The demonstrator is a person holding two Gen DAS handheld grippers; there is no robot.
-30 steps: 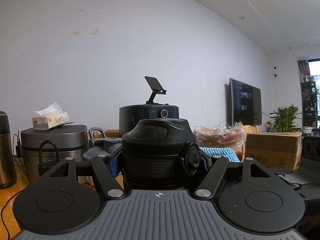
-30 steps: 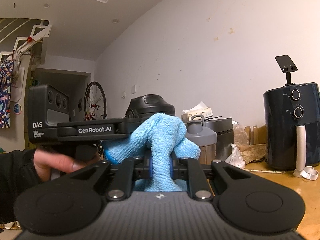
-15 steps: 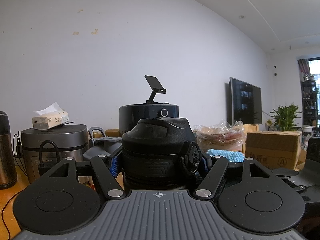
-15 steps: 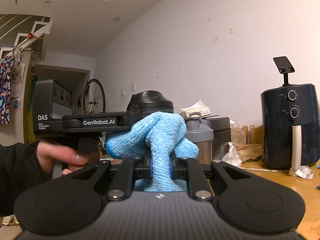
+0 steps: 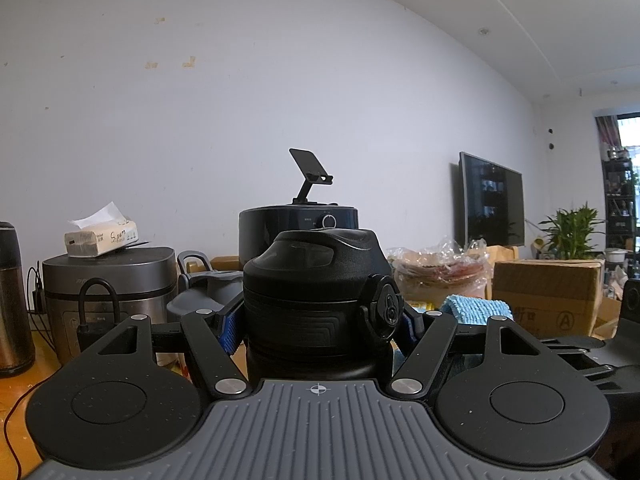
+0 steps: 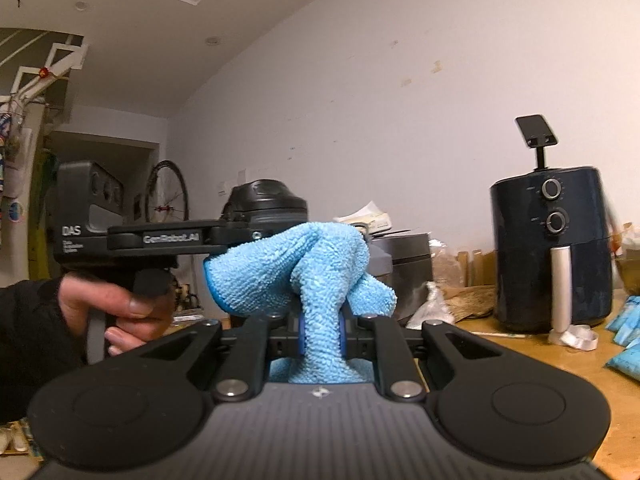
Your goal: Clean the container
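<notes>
A: Gripping is seen at the left gripper (image 5: 316, 320); the black bottle (image 5: 316, 292) is clamped upright below its lid.

B: The blue cloth (image 6: 316, 276) is pinched tight by the right gripper (image 6: 320, 336); the bottle is seen at eleven o'clock behind it.

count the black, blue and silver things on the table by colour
black: 1, bottle
blue: 2, cloth, air fryer
silver: 2, rice cooker, flask
total: 5
</notes>
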